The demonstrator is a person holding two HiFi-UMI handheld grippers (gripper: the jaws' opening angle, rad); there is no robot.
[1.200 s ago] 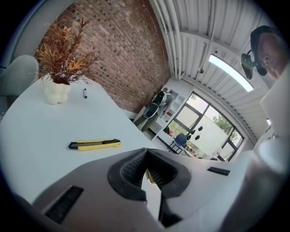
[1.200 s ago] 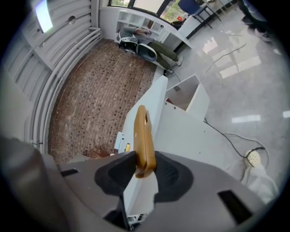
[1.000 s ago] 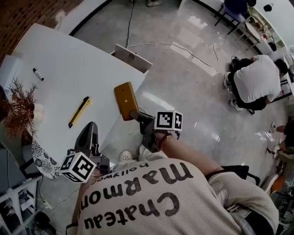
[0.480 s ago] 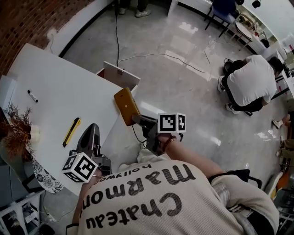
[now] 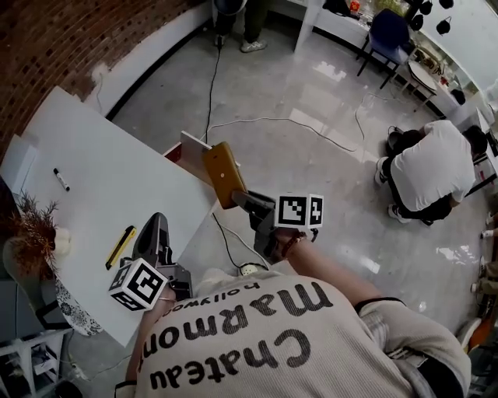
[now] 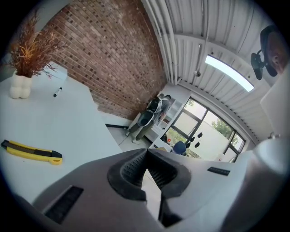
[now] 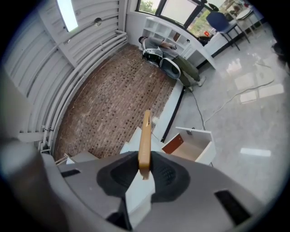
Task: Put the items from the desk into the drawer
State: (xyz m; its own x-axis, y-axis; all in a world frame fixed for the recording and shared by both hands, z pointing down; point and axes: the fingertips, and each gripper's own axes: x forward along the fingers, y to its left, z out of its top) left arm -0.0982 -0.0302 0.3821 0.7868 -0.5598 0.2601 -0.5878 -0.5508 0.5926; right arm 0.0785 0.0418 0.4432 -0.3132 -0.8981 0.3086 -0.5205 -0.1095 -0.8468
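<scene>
I count two grippers in my feed, the left gripper (image 5: 157,221) and the right gripper (image 5: 237,199). There are three loose items: one yellow utility knife (image 5: 120,246), one black marker (image 5: 61,179) and one flat mustard-yellow slab (image 5: 220,172). Two of these lie on the desk and one is between the right gripper's jaws. I see one white desk (image 5: 109,179) and one open drawer (image 5: 191,148) at its edge. One white vase of dried stems (image 5: 35,225) stands on the desk. Besides the operator I count two people, one crouching in a white shirt (image 5: 432,167) and one standing at the far wall (image 5: 237,19). One blue chair (image 5: 389,31) is in view. The floor cables overlap, so I can't count them.
</scene>
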